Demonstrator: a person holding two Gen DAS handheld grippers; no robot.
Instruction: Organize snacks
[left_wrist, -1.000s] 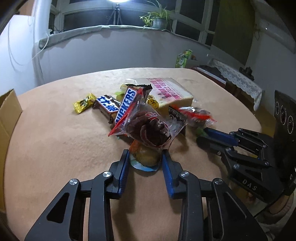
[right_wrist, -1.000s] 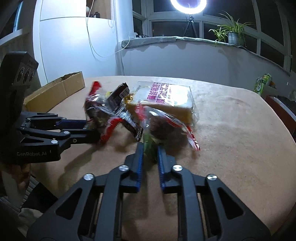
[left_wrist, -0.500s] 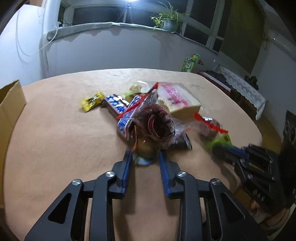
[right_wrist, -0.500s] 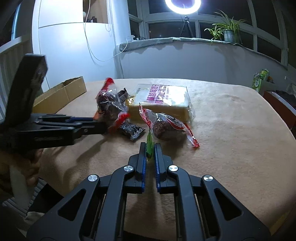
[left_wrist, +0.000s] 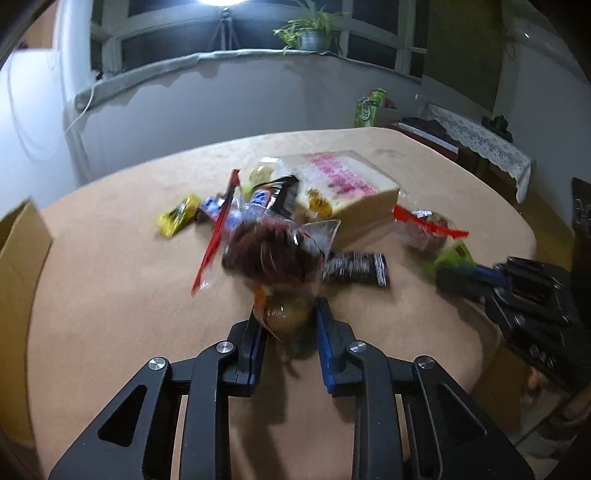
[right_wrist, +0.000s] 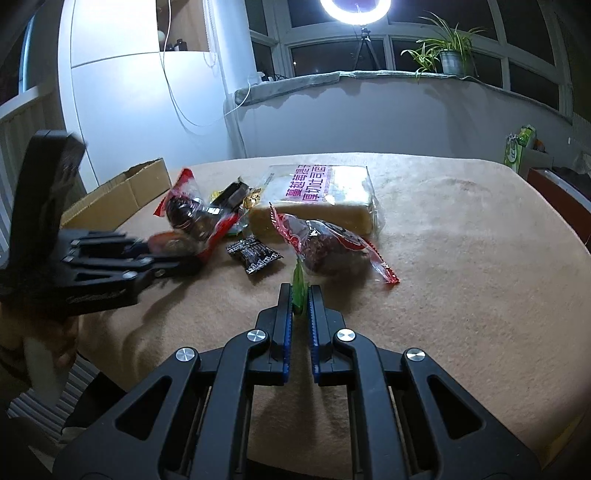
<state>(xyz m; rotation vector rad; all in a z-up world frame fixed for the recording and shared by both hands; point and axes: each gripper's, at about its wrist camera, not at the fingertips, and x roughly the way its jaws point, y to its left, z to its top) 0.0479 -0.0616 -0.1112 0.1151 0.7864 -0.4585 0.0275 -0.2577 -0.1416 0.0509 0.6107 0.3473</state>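
Snacks (right_wrist: 258, 206) piled mid-table (right_wrist: 461, 258), box (right_wrist: 122, 192) far left. Left gripper (left_wrist: 290, 314) closing on a round yellowish snack (left_wrist: 286, 314), red-edged bag (left_wrist: 273, 251) riding on top, so nearer the box. Right gripper (right_wrist: 298, 293) pressed together on a green wrapper (right_wrist: 297, 280), second red bag (right_wrist: 328, 245) just beyond its tips.
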